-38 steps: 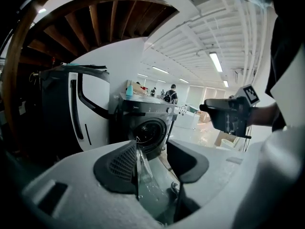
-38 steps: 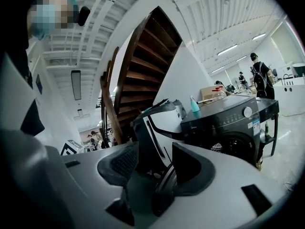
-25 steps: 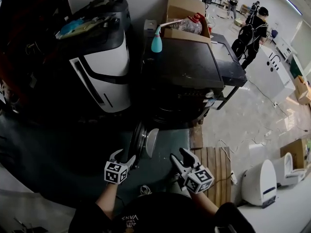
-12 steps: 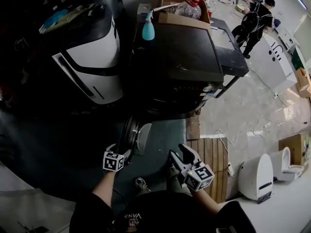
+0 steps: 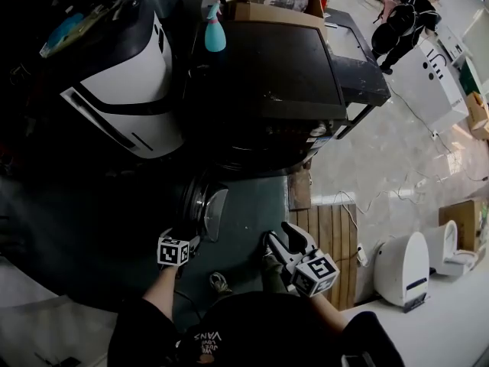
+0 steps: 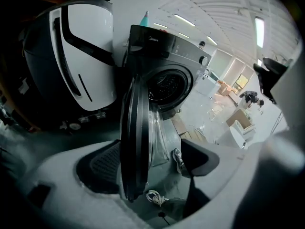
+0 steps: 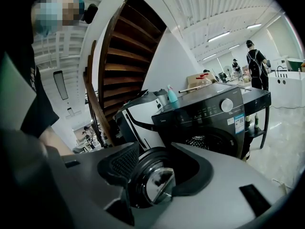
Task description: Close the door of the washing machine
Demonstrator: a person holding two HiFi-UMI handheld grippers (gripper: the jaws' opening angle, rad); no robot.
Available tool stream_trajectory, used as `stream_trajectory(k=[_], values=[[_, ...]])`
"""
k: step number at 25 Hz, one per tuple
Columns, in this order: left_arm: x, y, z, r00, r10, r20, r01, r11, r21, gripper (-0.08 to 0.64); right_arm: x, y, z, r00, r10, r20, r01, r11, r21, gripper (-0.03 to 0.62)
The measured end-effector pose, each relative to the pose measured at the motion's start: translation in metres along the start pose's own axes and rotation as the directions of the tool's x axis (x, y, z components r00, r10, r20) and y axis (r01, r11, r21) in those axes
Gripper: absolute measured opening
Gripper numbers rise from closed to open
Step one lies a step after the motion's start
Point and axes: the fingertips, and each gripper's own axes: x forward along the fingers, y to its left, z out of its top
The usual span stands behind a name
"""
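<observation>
Door [image 6: 133, 128]: round, glossy dark rim, clear domed glass, ajar; left claw [image 6: 152, 162] opening astride it; right claw [image 7: 155, 175] apart.

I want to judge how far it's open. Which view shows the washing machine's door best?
The left gripper view: the door stands large and edge-on, swung well away from the drum opening. The right gripper view shows its round glass face low in the frame. The head view shows it small and dark from above.

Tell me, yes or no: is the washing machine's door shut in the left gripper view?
No, the door stands swung out edge-on, leaving the drum opening exposed.
</observation>
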Motion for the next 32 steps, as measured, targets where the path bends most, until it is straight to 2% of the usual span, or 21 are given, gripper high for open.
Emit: stream_trajectory(k=[5, 11, 14, 23, 32], values=[[0.003, -0.013, 0.004, 1.000, -0.006, -0.010, 0.005, 0.998, -0.068, 0.400, 0.008, -0.023, 0.004, 1.000, 0.001, -0.023, -0.001, 1.000, 0.006, 0.198], [0.010, -0.053, 0.008, 0.998, -0.069, 0.003, 0.069, 0.989, -0.132, 0.400, 0.018, -0.048, 0.010, 0.999, 0.012, -0.035, -0.012, 1.000, 0.007, 0.196], [0.015, -0.082, 0.013, 0.992, -0.122, 0.020, 0.124, 0.980, -0.158, 0.406, 0.020, -0.063, 0.012, 0.999, 0.007, -0.048, -0.006, 1.000, 0.011, 0.196], [0.046, -0.163, 0.038, 0.957, -0.290, -0.007, 0.289, 0.953, -0.087, 0.377, 0.016, -0.105, 0.011, 0.997, -0.021, -0.068, 0.024, 0.999, 0.043, 0.196], [0.088, -0.235, 0.089, 0.911, -0.411, -0.029, 0.411, 0.912, 0.008, 0.365, 0.000, -0.157, 0.005, 0.993, -0.070, -0.093, 0.075, 0.996, 0.050, 0.195]])
